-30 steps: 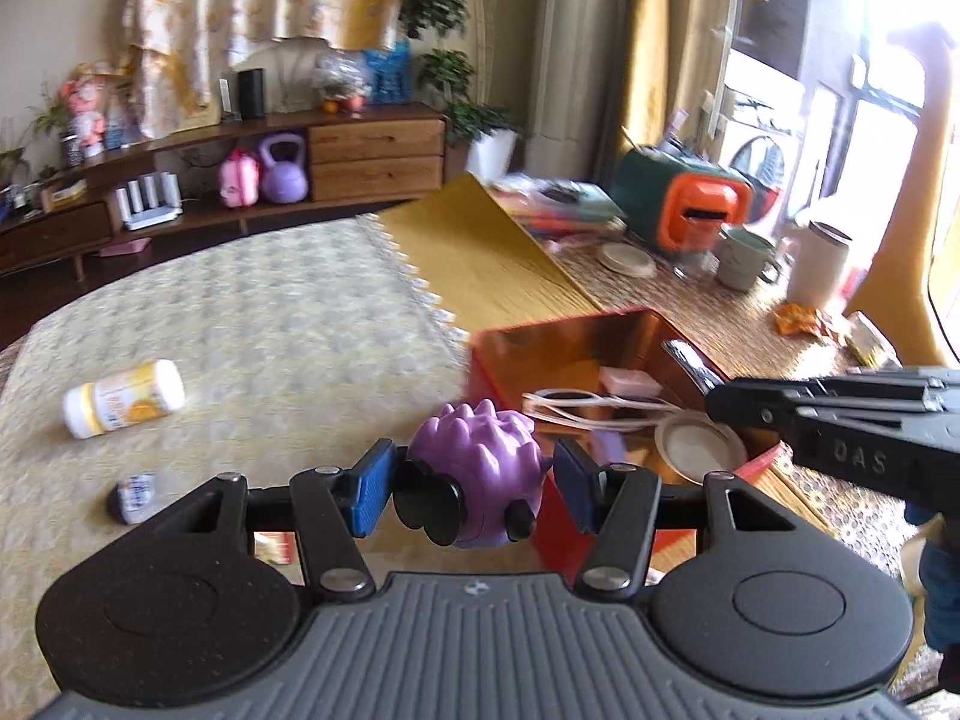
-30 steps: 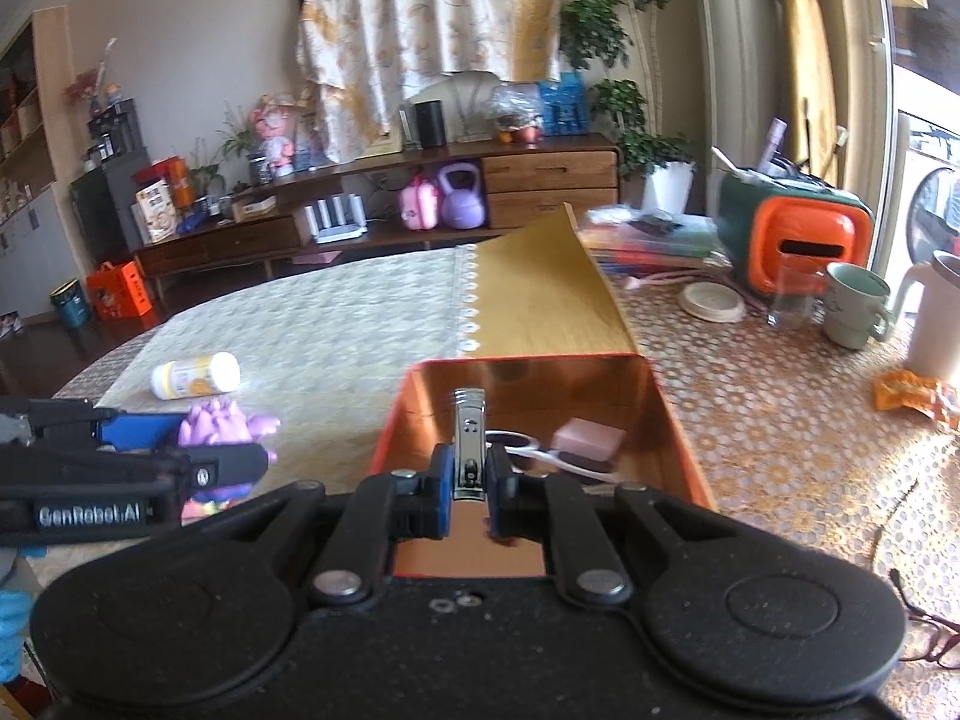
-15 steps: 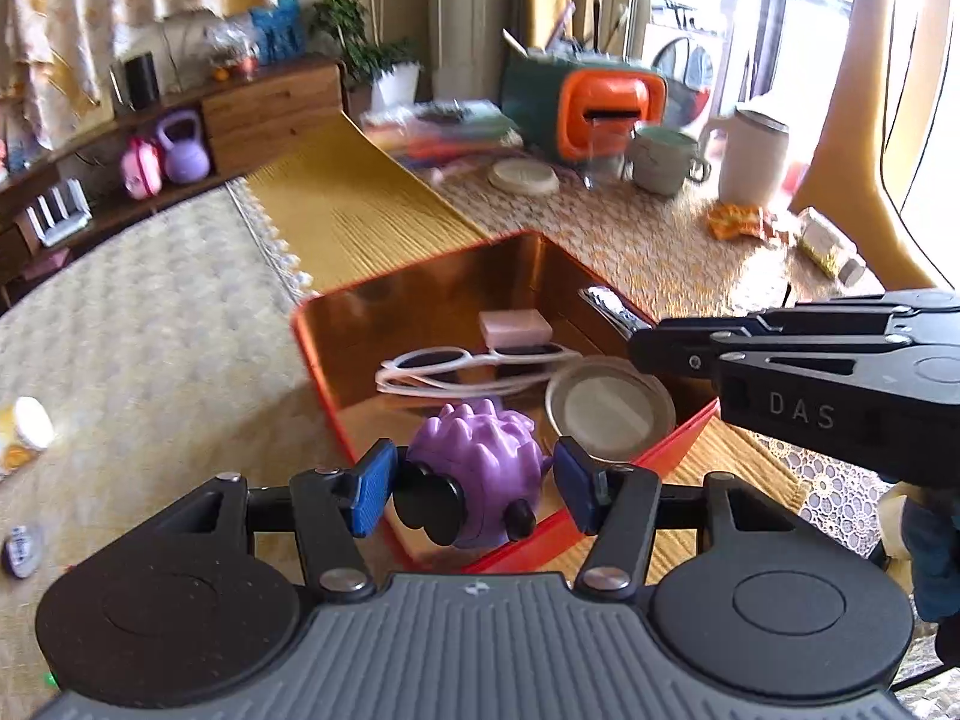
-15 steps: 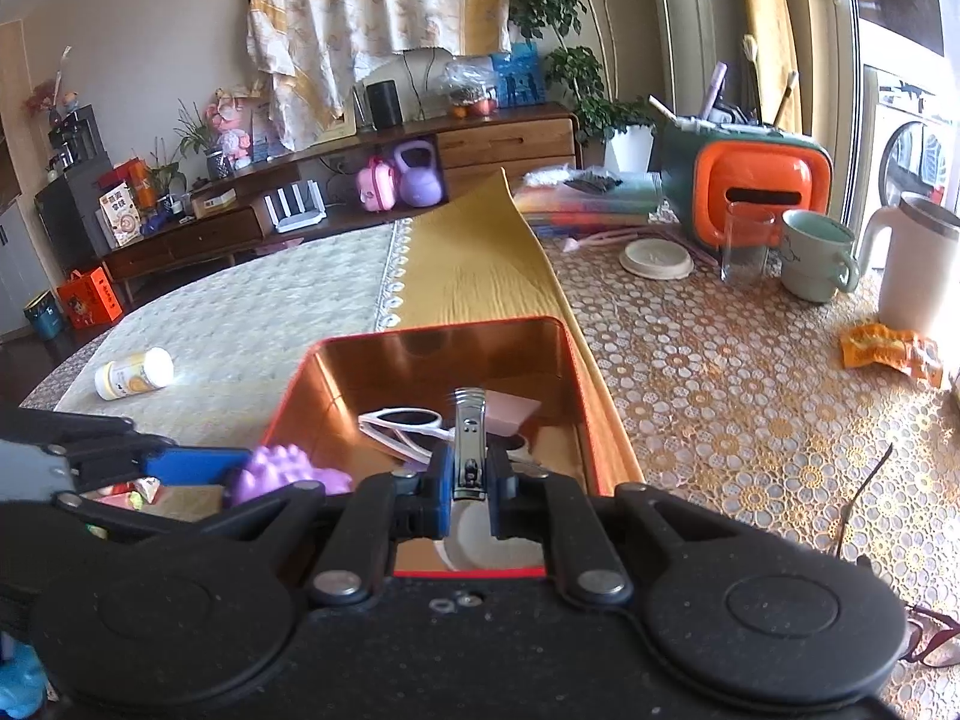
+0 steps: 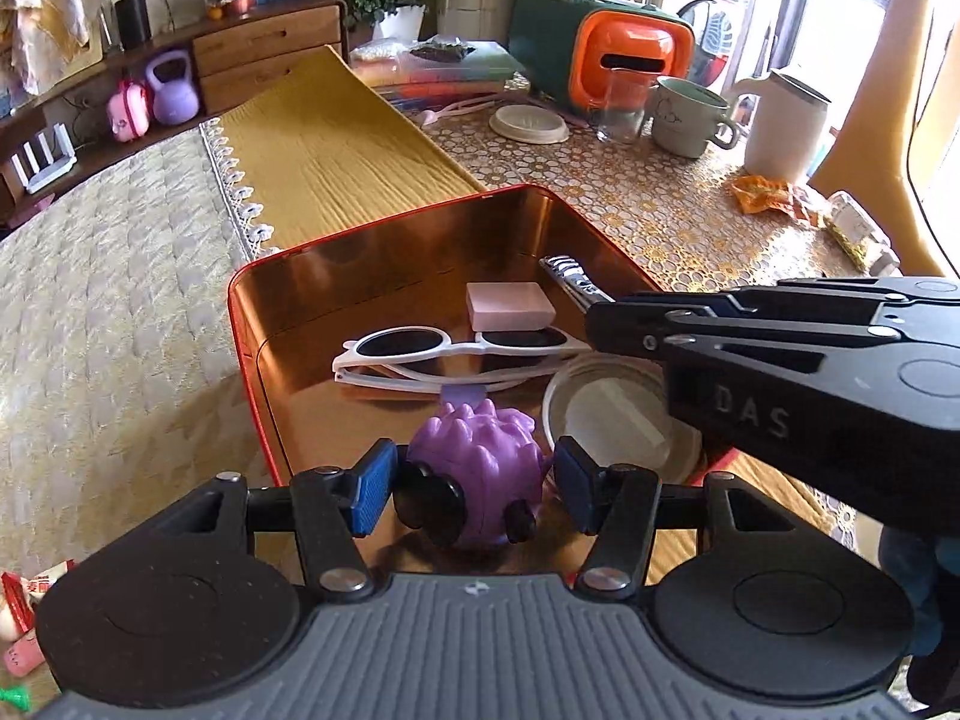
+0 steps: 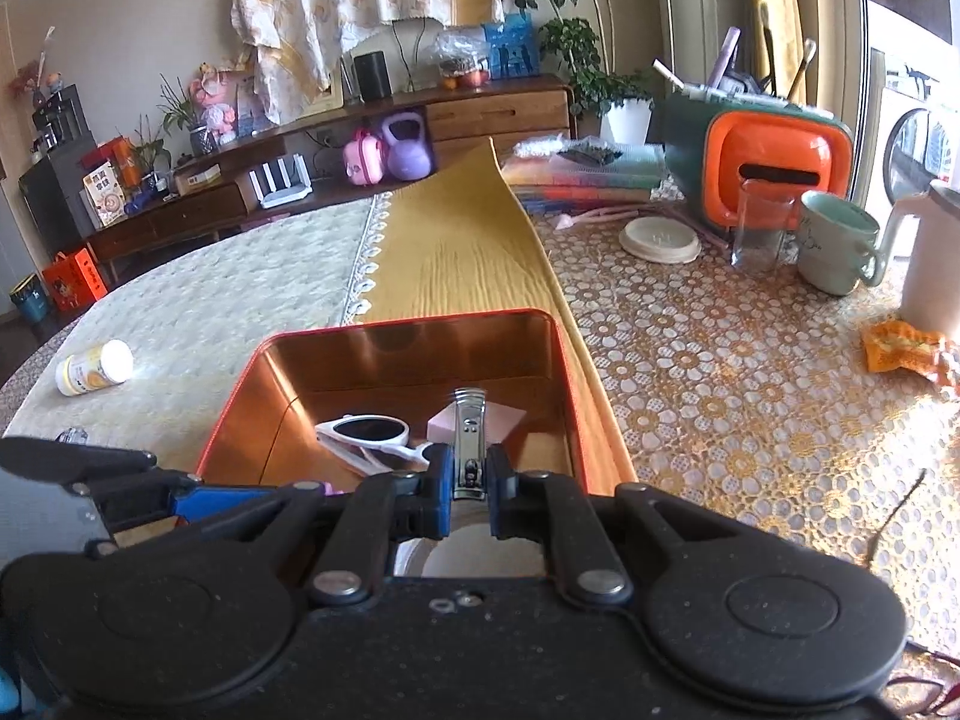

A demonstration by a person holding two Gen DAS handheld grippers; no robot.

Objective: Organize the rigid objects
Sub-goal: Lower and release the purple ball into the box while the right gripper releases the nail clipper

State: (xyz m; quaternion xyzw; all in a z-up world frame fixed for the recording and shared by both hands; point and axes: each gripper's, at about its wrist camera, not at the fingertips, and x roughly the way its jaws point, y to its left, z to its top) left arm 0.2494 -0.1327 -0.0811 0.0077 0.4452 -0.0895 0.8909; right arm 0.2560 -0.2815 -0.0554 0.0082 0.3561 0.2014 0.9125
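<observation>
My left gripper [image 5: 471, 489] is shut on a purple spiky massage ball [image 5: 480, 468] with black knobs, held over the near end of the red tin box [image 5: 252, 324]. Inside the box lie white sunglasses [image 5: 456, 348], a pink eraser block [image 5: 510, 305] and a round white lid [image 5: 612, 414]. My right gripper [image 6: 469, 483] is shut on a silver nail clipper [image 6: 468, 438], held above the box's right side. In the left wrist view the clipper [image 5: 570, 279] sticks out past the right gripper's black body. The box [image 6: 396, 324] shows its copper inside.
A yellow-labelled bottle [image 6: 93, 369] lies on the pale cloth to the left. On the right stand an orange and green case [image 5: 606, 57], a glass [image 5: 621, 111], a mug [image 5: 687, 114], a white jug [image 5: 786, 123] and an orange wrapper [image 6: 900, 348]. Snack packets [image 5: 24, 606] lie at the near left.
Both grippers moved forward and down over the box, still holding the ball and the clipper. The box now fills the middle of both views.
</observation>
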